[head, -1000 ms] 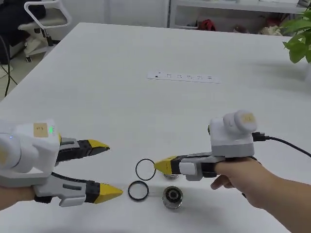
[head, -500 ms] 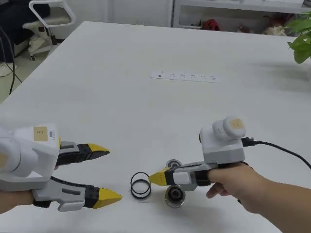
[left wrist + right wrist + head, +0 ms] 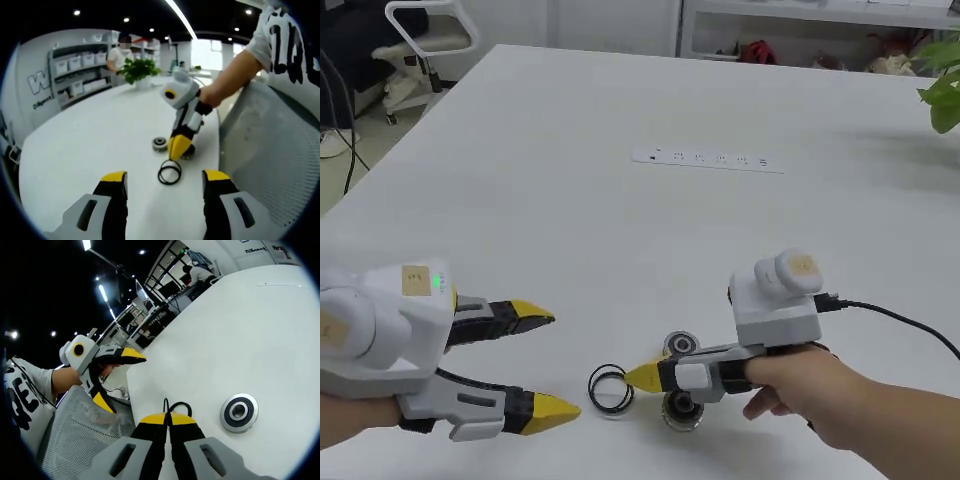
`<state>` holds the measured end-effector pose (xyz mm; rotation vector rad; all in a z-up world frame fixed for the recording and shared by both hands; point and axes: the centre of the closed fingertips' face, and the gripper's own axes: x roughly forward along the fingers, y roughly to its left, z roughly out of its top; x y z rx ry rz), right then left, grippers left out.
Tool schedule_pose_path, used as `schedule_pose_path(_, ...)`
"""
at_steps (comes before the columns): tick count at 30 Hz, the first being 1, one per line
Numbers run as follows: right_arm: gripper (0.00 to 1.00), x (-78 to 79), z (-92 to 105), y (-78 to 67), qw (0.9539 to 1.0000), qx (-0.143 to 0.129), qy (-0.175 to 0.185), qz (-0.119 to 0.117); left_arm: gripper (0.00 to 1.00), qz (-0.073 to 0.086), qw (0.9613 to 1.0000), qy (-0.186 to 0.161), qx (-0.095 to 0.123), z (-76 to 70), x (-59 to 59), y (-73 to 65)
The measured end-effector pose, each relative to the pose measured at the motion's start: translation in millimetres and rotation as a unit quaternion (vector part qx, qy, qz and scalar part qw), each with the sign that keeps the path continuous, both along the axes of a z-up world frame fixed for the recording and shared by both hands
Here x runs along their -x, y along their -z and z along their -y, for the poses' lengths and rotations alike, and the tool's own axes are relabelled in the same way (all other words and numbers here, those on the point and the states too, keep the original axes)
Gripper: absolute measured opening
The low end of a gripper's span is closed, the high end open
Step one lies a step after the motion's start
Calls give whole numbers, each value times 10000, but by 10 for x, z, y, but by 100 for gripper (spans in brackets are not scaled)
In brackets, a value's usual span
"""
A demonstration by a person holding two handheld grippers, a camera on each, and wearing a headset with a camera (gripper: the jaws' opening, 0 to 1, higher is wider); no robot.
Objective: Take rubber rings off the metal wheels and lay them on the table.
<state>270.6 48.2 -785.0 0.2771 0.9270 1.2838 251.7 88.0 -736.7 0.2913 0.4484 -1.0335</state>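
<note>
Near the table's (image 3: 620,220) front edge the right gripper (image 3: 642,376), jaws together, touches the rubber rings (image 3: 608,388) beside two metal wheels (image 3: 680,345), and its own view, unlike the head view, suggests it may pinch one ring's edge, while the left gripper (image 3: 560,363) hovers with jaws apart.

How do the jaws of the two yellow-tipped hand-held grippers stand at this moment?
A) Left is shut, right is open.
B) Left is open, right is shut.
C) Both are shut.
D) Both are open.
B: the left gripper has its jaws wide apart, while the jaws of the right gripper are pressed together, their tips at the black rubber rings on the white table.
</note>
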Motion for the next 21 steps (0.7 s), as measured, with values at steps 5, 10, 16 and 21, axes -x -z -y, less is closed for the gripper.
schedule_pose_path(5, 0, -15, 14, 8, 9999, -56, 80, -105, 61, -29, 10000, -7, -17, -18, 9, 25)
schedule_pose_path(10, 0, -25, 23, 15, 9998, -64, 129, -137, 61, -41, 10000, -12, -31, -34, 15, 37)
schedule_pose_path(16, 0, -25, 21, 17, 9997, -98, 148, -183, 61, -51, 10000, -13, -42, -28, 34, 32)
schedule_pose_path(21, 0, -15, 18, 19, 9996, -121, 144, -228, 61, -62, 10000, -18, -58, -29, 40, 38)
